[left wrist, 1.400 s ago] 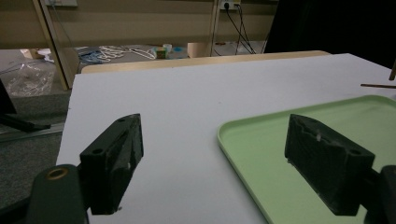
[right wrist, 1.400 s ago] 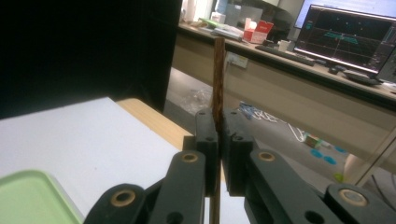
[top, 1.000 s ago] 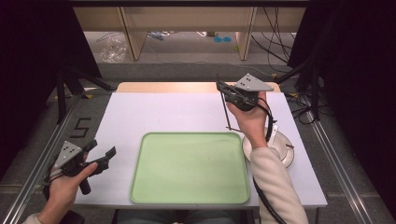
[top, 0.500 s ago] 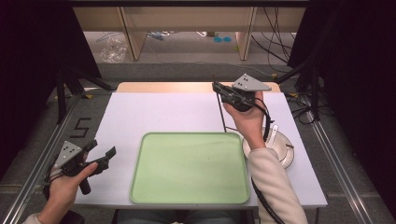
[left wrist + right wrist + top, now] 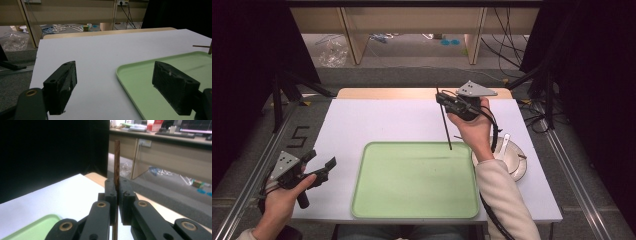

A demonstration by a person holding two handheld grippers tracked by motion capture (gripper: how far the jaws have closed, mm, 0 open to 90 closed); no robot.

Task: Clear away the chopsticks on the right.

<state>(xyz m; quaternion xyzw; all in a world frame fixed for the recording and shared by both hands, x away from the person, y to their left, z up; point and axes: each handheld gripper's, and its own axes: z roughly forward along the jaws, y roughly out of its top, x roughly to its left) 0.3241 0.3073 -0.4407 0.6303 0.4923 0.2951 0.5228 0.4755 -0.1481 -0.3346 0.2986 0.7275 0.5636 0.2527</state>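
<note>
The right claw [image 5: 443, 100] is shut on 1 thin dark stick [image 5: 446, 127], a chopstick by the look of it, pinched near its top. The stick hangs almost upright above the table [image 5: 382, 120], its lower tip just past the far right rim of the green tray [image 5: 412, 210].

The left claw [image 5: 319, 167] is wide open and holds nothing, hovering over the table's near left corner, just left of the tray.

Risks, as judgement: the grip is high on a long, slim stick, so it could swing or slip between the pads if the hand tilts fast. Lowered steeply, the tip may catch the tray rim and skid.

The bowl [image 5: 512, 160] with a white spoon [image 5: 503, 142] sits close under the right wrist, so a dropped elbow or the trailing cable could knock it.

Room: the tray floor is bare and the white table behind it is open. The table's right edge lies near the bowl.
</note>
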